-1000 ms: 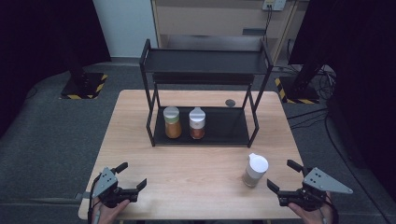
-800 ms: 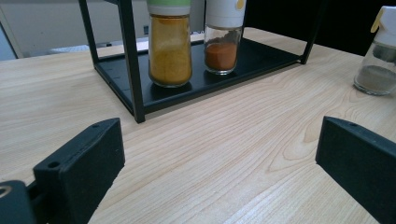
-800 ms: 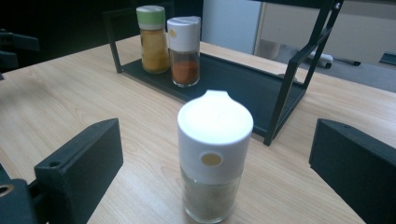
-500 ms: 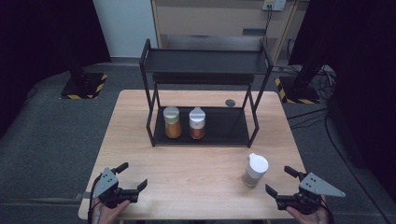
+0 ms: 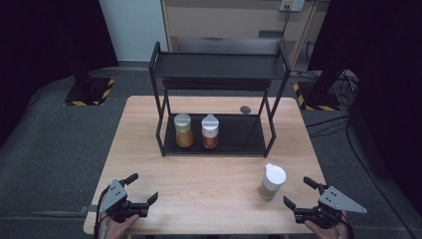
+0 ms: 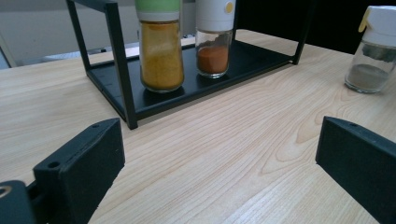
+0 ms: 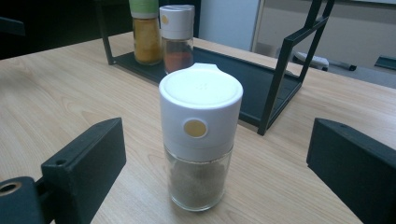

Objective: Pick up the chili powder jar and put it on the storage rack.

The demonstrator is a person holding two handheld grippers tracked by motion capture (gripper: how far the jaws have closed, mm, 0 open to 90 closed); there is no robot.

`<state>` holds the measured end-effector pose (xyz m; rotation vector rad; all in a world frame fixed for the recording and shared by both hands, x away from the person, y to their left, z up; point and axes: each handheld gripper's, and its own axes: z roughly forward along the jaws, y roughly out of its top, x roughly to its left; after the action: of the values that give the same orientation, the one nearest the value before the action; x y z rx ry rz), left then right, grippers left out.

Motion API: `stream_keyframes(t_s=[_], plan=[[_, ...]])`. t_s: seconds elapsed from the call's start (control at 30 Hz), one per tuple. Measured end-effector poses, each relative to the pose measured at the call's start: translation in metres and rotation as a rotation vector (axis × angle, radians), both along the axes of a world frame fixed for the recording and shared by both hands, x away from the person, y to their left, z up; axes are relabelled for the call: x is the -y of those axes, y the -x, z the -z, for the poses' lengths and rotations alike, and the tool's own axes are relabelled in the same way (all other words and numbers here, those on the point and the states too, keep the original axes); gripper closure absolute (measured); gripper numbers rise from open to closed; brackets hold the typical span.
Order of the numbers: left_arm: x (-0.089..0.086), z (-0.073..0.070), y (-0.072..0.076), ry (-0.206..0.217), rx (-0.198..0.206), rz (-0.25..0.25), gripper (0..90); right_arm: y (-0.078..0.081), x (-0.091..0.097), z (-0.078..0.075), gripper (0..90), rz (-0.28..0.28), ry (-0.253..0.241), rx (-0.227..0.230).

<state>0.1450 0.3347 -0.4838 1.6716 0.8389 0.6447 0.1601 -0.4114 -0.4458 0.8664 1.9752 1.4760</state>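
Lowering toward the white-capped spice jar at the table's five o'clock, the right gripper is narrowing its wide-apart jaws slightly, nothing yet between them, suggesting a pickup approach; left gripper is idling open at seven o'clock.

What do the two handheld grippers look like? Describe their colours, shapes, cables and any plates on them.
Both are black two-jaw tools. The left gripper carries a small grey three-cornered plate with dark holes, and a cable trails from its rear. The right gripper bears a longer, pointed grey plate. Up close, the jaws are thick, matte black blocks with small holes near their base.
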Motion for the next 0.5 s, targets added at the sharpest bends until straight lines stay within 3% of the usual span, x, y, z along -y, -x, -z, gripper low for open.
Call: stream_keyframes(t_s=[0.5], plan=[[-0.0007,0.0009,0.0014,0.015,0.019,0.009,0.0,-0.0007,0.0020,0.0043,4.4,0.016,-0.017,-0.004]])
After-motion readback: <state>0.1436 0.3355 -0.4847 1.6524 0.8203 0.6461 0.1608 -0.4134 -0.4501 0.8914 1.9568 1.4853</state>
